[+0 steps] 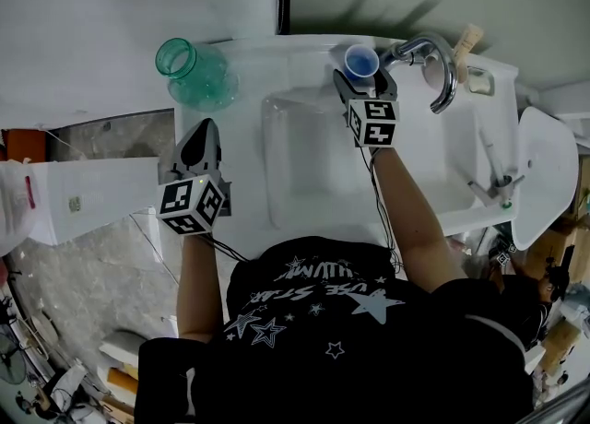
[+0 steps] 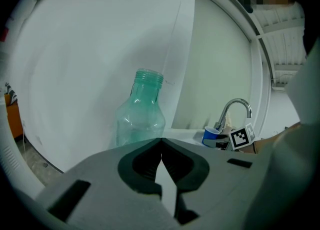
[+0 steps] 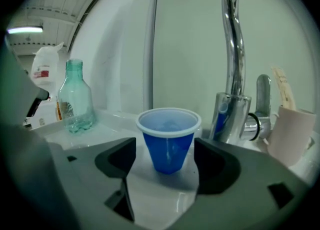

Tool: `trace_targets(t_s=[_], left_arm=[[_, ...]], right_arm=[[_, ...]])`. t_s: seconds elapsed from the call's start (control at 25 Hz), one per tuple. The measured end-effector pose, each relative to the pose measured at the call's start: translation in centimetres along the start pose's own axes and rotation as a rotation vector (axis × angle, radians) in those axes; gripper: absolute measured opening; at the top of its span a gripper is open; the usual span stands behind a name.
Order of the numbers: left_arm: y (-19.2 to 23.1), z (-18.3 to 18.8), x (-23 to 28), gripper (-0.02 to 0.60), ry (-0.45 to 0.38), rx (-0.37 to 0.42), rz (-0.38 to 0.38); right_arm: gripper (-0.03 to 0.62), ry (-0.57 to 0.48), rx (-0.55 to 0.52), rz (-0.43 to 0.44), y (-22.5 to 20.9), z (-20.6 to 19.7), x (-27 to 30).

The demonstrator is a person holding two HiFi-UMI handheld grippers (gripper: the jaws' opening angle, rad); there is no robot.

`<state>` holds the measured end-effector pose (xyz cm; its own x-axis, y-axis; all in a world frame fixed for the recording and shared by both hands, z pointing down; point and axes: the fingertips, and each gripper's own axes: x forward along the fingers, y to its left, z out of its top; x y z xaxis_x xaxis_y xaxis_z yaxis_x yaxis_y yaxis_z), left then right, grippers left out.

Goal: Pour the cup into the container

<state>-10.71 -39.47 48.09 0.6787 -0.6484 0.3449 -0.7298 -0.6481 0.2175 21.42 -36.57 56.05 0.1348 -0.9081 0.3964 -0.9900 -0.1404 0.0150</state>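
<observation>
The glossy white sink (image 1: 297,173) has a rounded rectangular basin. At its back left corner stands a translucent green plastic bottle (image 1: 195,75), upright, with a threaded neck. A curved chrome faucet (image 1: 441,63) arches over the sink's back right. The small tapered blue cup (image 1: 361,60) sits upright on the sink's back rim, between the right gripper's (image 1: 366,84) spread jaws, which do not touch it. At the sink's left edge, the left gripper (image 2: 161,141) is closed and empty.

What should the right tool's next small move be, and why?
Probably close the right tool on the blue plastic cup. The cup stands upright on the white sink ledge between that tool's open jaws, and neither pad touches it yet.
</observation>
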Motion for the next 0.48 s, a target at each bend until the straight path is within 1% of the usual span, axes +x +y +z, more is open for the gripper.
trace_targets(t_s=[0.48], left_arm=[[-0.9,-0.5,0.9,0.011,0.016,-0.004,-0.022]], right_arm=[[0.322,-0.022,-0.025,0.001,-0.3,0.6,1.2]])
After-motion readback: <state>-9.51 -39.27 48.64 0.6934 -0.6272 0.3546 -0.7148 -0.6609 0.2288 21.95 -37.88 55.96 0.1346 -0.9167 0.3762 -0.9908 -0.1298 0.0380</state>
